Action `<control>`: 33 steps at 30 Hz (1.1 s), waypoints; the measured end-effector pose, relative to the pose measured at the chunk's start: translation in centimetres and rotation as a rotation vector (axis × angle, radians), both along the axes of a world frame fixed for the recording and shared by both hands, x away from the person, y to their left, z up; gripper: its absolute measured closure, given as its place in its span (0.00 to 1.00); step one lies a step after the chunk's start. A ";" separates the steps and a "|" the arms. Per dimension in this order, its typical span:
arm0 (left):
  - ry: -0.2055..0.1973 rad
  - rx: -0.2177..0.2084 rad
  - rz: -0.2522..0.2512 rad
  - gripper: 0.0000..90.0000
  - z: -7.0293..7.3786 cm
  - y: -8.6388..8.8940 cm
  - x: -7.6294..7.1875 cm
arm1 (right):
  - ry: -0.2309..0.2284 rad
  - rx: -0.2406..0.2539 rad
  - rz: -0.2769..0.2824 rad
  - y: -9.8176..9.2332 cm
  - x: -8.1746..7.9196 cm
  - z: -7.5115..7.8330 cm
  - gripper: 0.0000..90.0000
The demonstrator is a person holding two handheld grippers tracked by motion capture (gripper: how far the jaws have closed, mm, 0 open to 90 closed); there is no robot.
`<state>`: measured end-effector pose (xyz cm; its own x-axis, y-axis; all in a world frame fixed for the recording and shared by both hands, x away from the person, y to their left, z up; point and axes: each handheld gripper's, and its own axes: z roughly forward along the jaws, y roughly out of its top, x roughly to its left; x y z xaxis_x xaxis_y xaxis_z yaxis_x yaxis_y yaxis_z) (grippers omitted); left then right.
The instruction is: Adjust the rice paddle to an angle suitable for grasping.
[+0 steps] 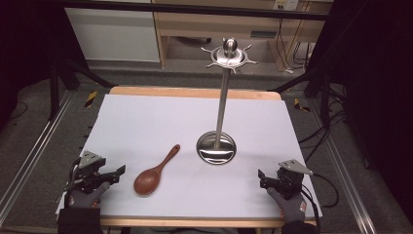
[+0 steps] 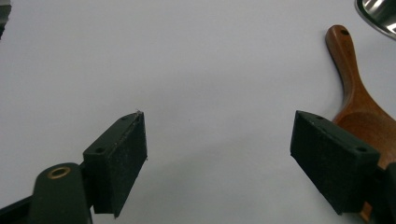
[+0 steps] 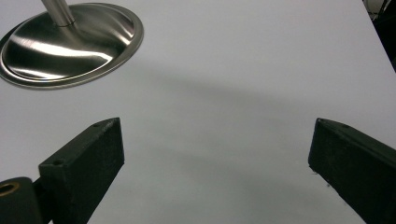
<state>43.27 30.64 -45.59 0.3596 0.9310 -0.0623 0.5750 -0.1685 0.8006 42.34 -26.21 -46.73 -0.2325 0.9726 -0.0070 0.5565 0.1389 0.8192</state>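
Nearby, wooden spoon (image 1: 155, 172), steel stand (image 1: 216, 146), both tools apart.

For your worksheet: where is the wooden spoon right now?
High view: the wooden spoon lies front-left on the table, between the left gripper and the stand's base.

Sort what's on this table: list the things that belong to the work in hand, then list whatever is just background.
In the job:
- brown wooden spoon, lying flat on the white sheet, nearest the left gripper
- tall steel utensil stand with hooks, upright on its round base
- left gripper and right gripper, both open and empty

Just background:
- light wooden shelving behind the table
- black cables on the floor
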 end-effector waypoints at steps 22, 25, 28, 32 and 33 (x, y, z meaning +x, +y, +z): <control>-0.015 -0.007 -0.057 0.21 2.0 -2.2 -0.6 | 0.037 -0.014 0.036 0.7 -0.2 -0.3 0.13; -0.010 0.002 -0.073 0.21 2.4 -2.6 -0.6 | 0.039 -0.020 0.038 0.7 -0.2 -0.3 0.13; -0.008 0.003 -0.077 0.21 2.5 -2.7 -0.6 | 0.039 -0.018 0.036 0.7 -0.2 -0.3 0.13; 0.003 0.004 -0.082 0.21 2.6 -3.0 -0.5 | 0.045 -0.015 0.035 0.8 -0.2 -0.3 0.13; 0.003 0.006 -0.083 0.21 2.6 -3.1 -0.5 | 0.044 -0.017 0.035 0.8 -0.1 -0.3 0.13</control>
